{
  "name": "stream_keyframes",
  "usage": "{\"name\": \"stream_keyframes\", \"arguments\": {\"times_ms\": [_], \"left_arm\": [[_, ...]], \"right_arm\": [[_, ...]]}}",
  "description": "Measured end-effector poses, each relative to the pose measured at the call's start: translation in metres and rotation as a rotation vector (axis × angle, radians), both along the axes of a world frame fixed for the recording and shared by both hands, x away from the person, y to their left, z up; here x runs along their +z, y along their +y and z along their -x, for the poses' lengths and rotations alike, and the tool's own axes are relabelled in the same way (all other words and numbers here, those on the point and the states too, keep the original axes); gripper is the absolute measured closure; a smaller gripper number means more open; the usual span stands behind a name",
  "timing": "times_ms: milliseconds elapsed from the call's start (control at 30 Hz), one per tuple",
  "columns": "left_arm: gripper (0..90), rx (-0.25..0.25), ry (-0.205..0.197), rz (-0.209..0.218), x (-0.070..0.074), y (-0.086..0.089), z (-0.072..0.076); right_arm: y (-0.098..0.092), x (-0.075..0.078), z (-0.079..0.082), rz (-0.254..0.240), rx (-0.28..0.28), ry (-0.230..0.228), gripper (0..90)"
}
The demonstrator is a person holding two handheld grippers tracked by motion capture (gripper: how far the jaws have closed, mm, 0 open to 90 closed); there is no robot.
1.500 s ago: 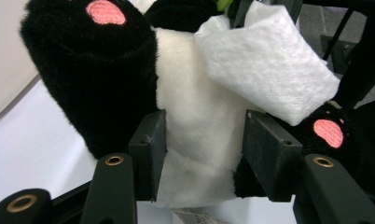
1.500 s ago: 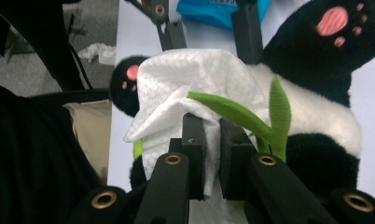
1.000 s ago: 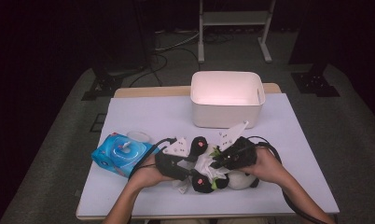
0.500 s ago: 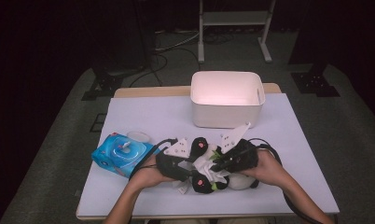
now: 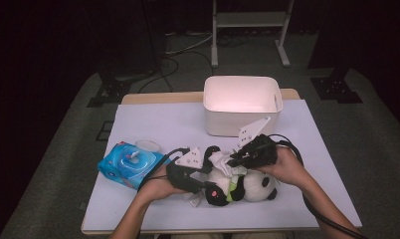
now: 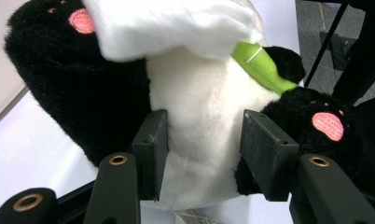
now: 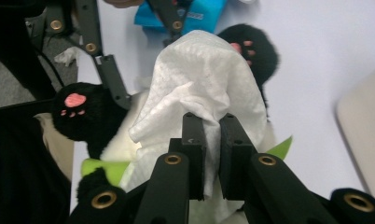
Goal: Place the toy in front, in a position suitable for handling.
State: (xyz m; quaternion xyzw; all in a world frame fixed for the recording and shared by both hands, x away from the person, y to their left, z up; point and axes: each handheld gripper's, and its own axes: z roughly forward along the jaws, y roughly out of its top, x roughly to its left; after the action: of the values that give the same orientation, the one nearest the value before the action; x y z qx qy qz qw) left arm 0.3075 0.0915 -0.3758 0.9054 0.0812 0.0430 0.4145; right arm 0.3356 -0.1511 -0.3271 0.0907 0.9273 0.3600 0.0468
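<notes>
My left gripper [image 6: 199,154] has its jaws about half open, pads pressed into the white belly of the panda [image 5: 248,186], which lies on the table [image 5: 153,124] at the near edge, in front of the bin [image 5: 242,104]. My right gripper [image 7: 211,154] is nearly shut, pinching a white wipe [image 7: 204,79] that drapes over the panda. The wipe pack [image 5: 131,164] sits just left.

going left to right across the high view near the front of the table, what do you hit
blue tissue pack → left gripper → panda plush → right hand
</notes>
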Motion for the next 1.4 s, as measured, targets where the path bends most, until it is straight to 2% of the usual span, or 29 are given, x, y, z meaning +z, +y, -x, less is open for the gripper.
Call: {"name": "stream_keyframes", "arguments": {"times_ms": [100, 133, 267, 333, 467, 667, 833, 900, 1000, 1067, 1167, 1233, 1333, 1400], "left_arm": [[51.1, -0.006, -0.004, 0.000, 0.000, 0.000, 0.001], [51.1, -0.007, -0.005, 0.001, 0.000, 0.000, 0.001], [50.8, -0.003, -0.001, 0.002, 0.003, 0.001, 0.001], [47.1, 0.003, -0.001, 0.011, 0.005, 0.002, 0.000], [42.4, 0.016, -0.004, 0.038, 0.011, 0.005, -0.001], [41.7, 0.046, -0.024, 0.060, 0.021, 0.010, -0.002], [39.4, 0.076, -0.047, 0.046, 0.025, 0.009, -0.003], [39.4, 0.073, -0.042, 0.039, 0.025, 0.006, -0.004], [41.4, 0.051, -0.032, 0.016, 0.020, -0.002, -0.004], [48.5, 0.034, -0.045, 0.018, 0.019, -0.005, -0.002], [54.3, 0.022, -0.042, 0.019, 0.021, -0.008, -0.001], [55.7, 0.007, -0.043, 0.022, 0.023, -0.009, -0.001], [56.1, -0.002, -0.049, 0.019, 0.025, -0.011, 0.000], [56.3, -0.003, -0.050, 0.017, 0.025, -0.009, 0.000]], "right_arm": [[-0.005, 0.002, -0.005, -0.011, -0.019, -0.001, 81.6], [-0.007, 0.002, -0.007, -0.018, -0.030, 0.015, 81.6], [-0.011, 0.000, -0.010, -0.019, -0.027, 0.039, 81.6], [-0.011, -0.002, -0.010, -0.020, -0.020, 0.050, 81.7], [-0.012, -0.006, -0.007, -0.024, -0.002, 0.068, 81.9], [-0.015, -0.010, 0.001, -0.029, 0.019, 0.088, 82.0], [-0.013, -0.012, 0.010, -0.026, 0.034, 0.091, 82.1], [-0.012, -0.013, 0.014, -0.027, 0.056, 0.106, 82.2], [-0.011, -0.013, 0.022, -0.022, 0.064, 0.092, 82.2], [-0.011, -0.012, 0.026, -0.017, 0.068, 0.081, 82.2], [-0.011, -0.010, 0.028, -0.028, 0.068, 0.067, 82.1], [-0.010, -0.008, 0.029, -0.054, 0.075, 0.051, 82.1], [-0.003, -0.007, 0.030, -0.068, 0.079, 0.041, 82.1], [0.000, -0.007, 0.030, -0.056, 0.083, 0.035, 82.1]]}}
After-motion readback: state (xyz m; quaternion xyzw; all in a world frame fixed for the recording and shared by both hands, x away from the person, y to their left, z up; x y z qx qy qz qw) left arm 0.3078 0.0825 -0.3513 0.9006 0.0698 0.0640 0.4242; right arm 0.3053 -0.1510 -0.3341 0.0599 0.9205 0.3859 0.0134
